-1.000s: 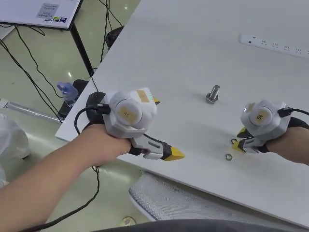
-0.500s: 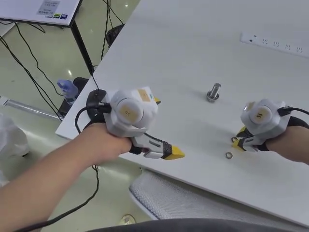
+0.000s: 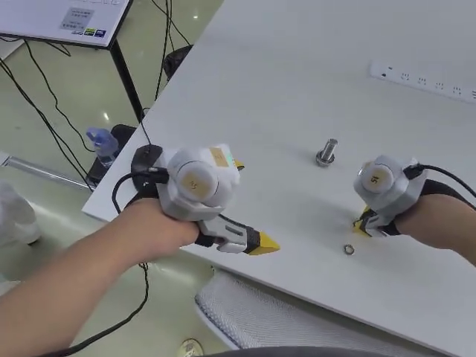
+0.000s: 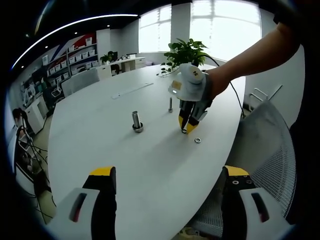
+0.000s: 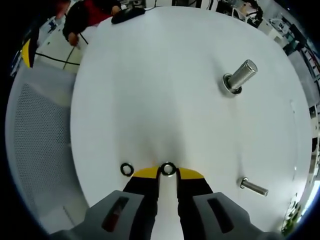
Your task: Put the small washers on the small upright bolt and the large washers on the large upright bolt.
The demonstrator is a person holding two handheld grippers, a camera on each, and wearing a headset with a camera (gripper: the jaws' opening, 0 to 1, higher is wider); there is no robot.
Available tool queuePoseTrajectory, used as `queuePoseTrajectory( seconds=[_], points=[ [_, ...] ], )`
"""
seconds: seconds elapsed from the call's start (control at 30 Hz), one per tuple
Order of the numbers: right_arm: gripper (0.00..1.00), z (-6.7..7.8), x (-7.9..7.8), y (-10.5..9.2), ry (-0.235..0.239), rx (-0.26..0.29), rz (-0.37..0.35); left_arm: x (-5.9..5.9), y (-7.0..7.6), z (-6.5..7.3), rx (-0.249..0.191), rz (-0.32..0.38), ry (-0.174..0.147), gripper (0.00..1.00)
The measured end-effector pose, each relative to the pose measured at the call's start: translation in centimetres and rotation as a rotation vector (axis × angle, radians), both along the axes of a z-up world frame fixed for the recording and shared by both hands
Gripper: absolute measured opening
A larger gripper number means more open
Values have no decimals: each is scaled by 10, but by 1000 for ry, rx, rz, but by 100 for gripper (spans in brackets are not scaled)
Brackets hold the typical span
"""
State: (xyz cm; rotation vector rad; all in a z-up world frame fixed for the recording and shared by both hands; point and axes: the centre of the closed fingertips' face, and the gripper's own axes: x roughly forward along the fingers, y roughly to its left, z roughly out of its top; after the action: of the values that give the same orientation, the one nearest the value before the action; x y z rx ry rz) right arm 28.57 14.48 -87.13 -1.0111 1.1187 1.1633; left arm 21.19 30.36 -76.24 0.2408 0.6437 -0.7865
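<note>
The left tool (image 4: 168, 172) hangs open at the table (image 3: 297, 89) edge, well apart from the work. The large bolt (image 3: 326, 151) stands upright, nearer the right tool (image 5: 168, 175), which points down, closed on a washer (image 5: 168, 168). A second washer (image 5: 127, 169) lies just beside it. The small bolt (image 5: 254, 187) stands near, with nothing between.

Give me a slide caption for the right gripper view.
Right hand-held gripper pinches a small washer, second washer beside it, large bolt and small bolt beyond.

A small washer (image 5: 168, 168) sits clamped in right tool (image 5: 168, 176), second washer (image 5: 127, 169) flat beside.
</note>
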Motion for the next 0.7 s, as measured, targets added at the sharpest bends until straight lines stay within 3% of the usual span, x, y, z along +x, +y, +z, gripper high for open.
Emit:
queuePoseTrajectory(
  seconds=[0.1, 0.3, 0.47, 0.7],
  points=[
    [14, 0, 1, -1, -8, -3, -11, -1, -2, -2, 0, -4, 5, 87],
    [13, 1, 3, -4, 8, 71, -57, -1, -5, 0, 0, -10, 4, 86],
    [13, 3, 3, -9, 21, 77, -74, 2, -6, 2, 1, -9, 1, 86],
    [13, 22, 7, -27, 11, 88, -112, 6, -9, 0, -13, 0, 1, 85]
  ],
)
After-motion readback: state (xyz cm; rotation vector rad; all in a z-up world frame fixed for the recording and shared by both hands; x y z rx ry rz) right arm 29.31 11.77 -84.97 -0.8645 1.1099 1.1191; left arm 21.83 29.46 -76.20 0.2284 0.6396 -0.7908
